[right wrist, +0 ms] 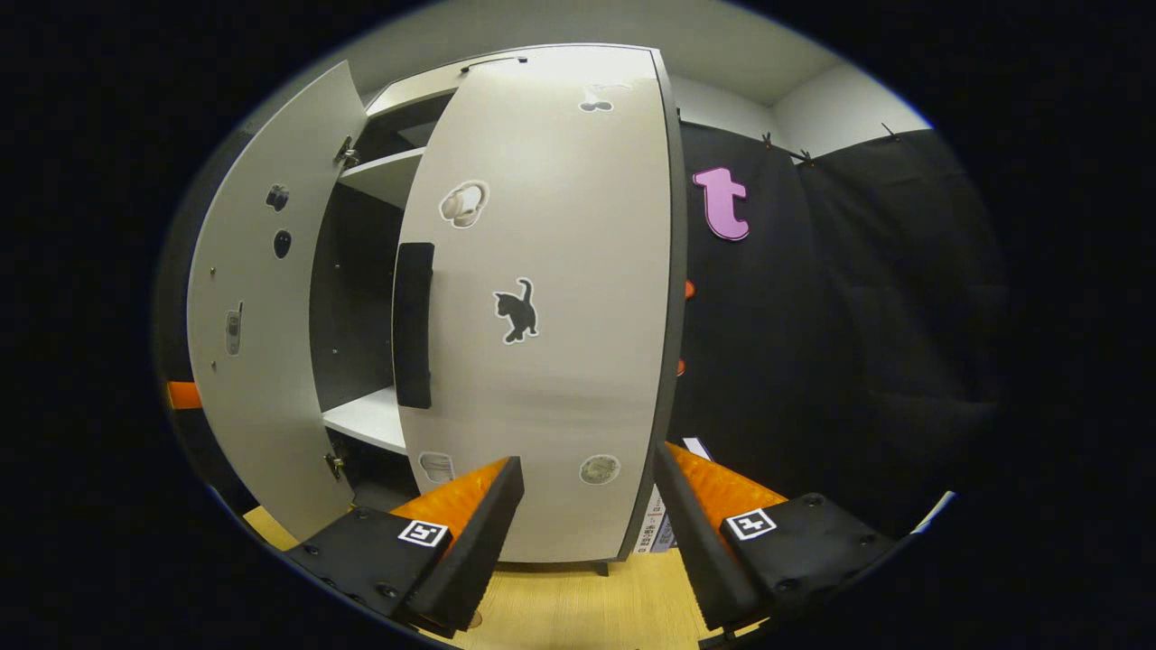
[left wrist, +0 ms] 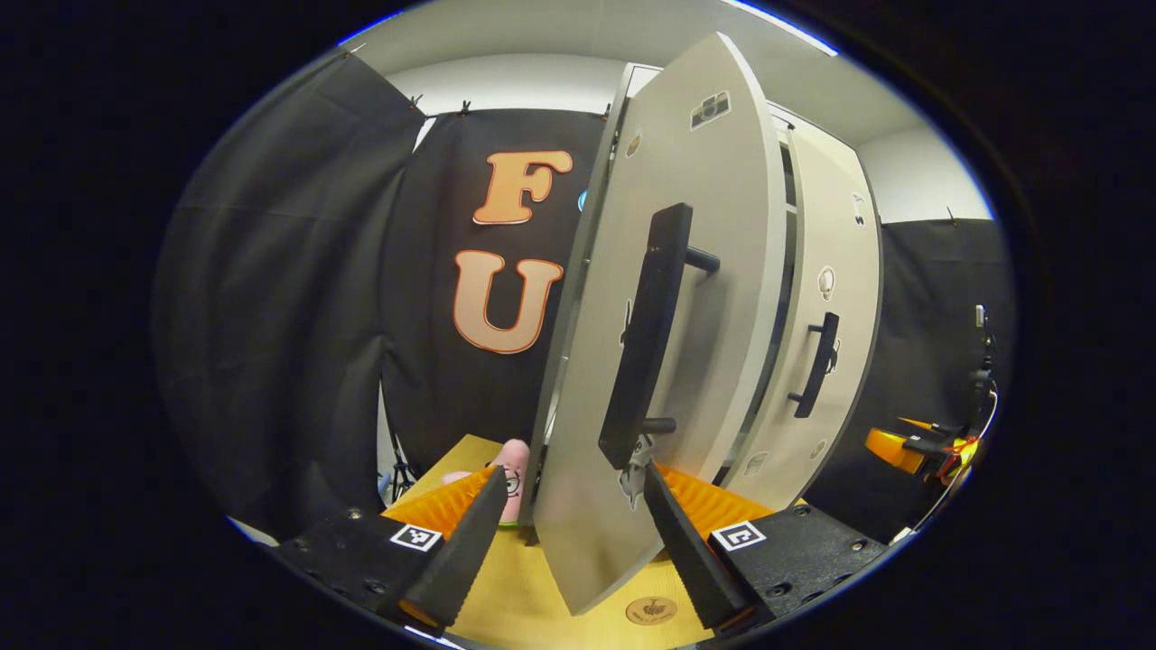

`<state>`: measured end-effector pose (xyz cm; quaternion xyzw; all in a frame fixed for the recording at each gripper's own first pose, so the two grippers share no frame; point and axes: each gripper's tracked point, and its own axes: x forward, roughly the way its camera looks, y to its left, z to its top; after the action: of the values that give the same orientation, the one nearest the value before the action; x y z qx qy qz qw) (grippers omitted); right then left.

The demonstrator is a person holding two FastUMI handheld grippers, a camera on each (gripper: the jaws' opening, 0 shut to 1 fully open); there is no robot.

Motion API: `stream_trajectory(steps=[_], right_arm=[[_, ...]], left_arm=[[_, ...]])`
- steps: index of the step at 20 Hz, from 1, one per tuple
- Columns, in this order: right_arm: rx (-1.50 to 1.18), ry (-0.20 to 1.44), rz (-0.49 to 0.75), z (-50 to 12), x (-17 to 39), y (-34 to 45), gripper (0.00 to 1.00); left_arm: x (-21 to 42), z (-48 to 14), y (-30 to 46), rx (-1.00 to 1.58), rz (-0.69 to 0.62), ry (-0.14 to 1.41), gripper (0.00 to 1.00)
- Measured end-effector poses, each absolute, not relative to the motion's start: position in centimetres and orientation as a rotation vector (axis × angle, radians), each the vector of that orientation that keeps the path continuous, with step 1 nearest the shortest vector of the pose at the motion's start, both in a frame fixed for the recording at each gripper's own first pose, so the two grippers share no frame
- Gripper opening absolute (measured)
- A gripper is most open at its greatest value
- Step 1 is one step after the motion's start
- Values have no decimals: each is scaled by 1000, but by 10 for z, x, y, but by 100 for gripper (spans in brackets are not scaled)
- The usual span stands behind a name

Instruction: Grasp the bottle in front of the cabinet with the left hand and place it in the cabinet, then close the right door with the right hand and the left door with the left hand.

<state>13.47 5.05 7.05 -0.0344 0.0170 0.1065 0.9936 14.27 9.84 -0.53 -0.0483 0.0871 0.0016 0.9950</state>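
The left door point(left wrist: 668, 343) stood ajar, its edge upright between the spread fingers of the empty left gripper point(left wrist: 571, 533); the right gripper point(right wrist: 587, 533), also wide and empty, faced the right door point(right wrist: 551, 316).

Even overhead light, no blur. Right door point(right wrist: 560, 298) shows mild glare near its top in right gripper view. Fisheye bends left door point(left wrist: 668, 316) edges; cabinet interior point(right wrist: 357, 298) sits in shadow.

Left gripper point(left wrist: 571, 533) jaws apart, straddling lower edge of half-open left door point(left wrist: 668, 361). Black handle point(left wrist: 646, 338) just ahead. Right door point(left wrist: 826, 316) beyond, nearly closed. Pink plush toy point(left wrist: 515, 474) on wooden table point(left wrist: 533, 587).
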Motion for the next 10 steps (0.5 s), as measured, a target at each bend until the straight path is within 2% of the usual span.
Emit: stream_trajectory(steps=[10], right_arm=[[-68,23,110,75,118,-17,96]], left_arm=[[195,-15,41,-79,-85,161,94]])
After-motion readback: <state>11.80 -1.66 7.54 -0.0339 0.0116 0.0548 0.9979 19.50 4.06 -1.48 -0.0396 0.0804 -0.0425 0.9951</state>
